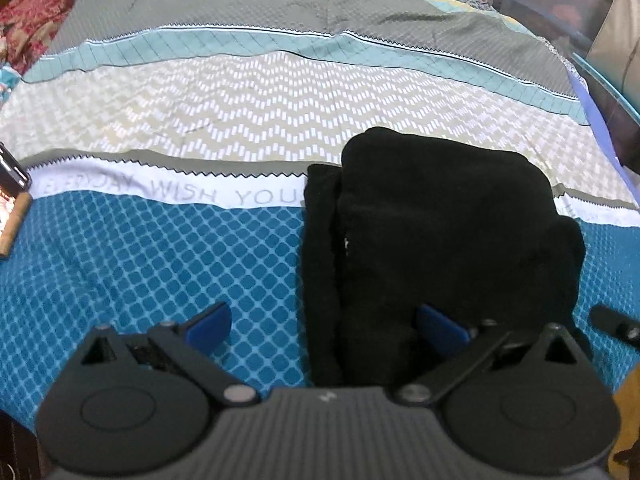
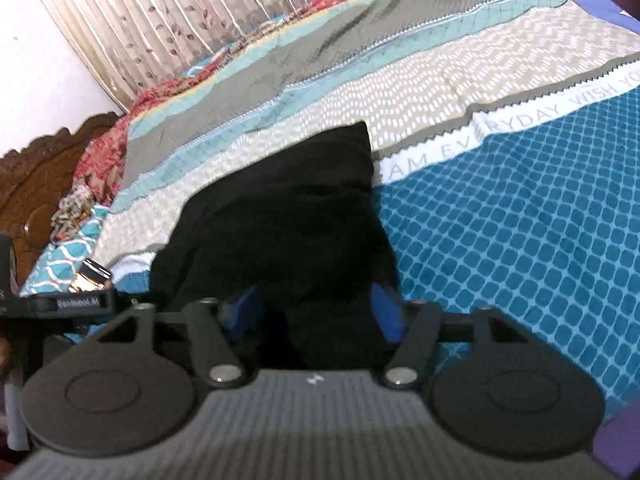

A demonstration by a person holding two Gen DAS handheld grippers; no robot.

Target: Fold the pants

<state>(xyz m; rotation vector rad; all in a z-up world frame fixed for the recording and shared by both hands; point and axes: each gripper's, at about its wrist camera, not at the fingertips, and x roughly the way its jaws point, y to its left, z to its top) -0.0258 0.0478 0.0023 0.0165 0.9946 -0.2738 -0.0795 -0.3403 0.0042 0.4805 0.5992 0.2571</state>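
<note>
My jaws stand wide apart on the left gripper [image 1: 323, 326], its blue pads [image 1: 210, 326] holding nothing: one pad sits over bare sheet, the other against the near edge of the pants [image 1: 440, 240]. On the right gripper [image 2: 316, 312] the jaws are also spread, with the near end of the pants [image 2: 280, 220] bunched between the pads [image 2: 386, 314]; whether they press the cloth I cannot tell, but they are not closed on it. The pants are black, already folded into a thick bundle, lying on the bedsheet [image 1: 160, 260] across the blue checked band and the white lettered strip, close in front of both grippers. I judge them soft, light and limp: the layers sag at the corners, and a narrower layer pokes out along the left side in the left view, so the stack is not square. Cloth like this will not slip from rubbery pads, but it will droop and slide layer over layer if I lift one ply only. I would take hold at the near edge, one gripper toward each corner, biting through all layers at once, and carry both ends level. The sheet itself is loose and wrinkled, so a low bite could catch it too. A phone [image 1: 10, 200] lies at the left edge, well apart from the pants.
</note>
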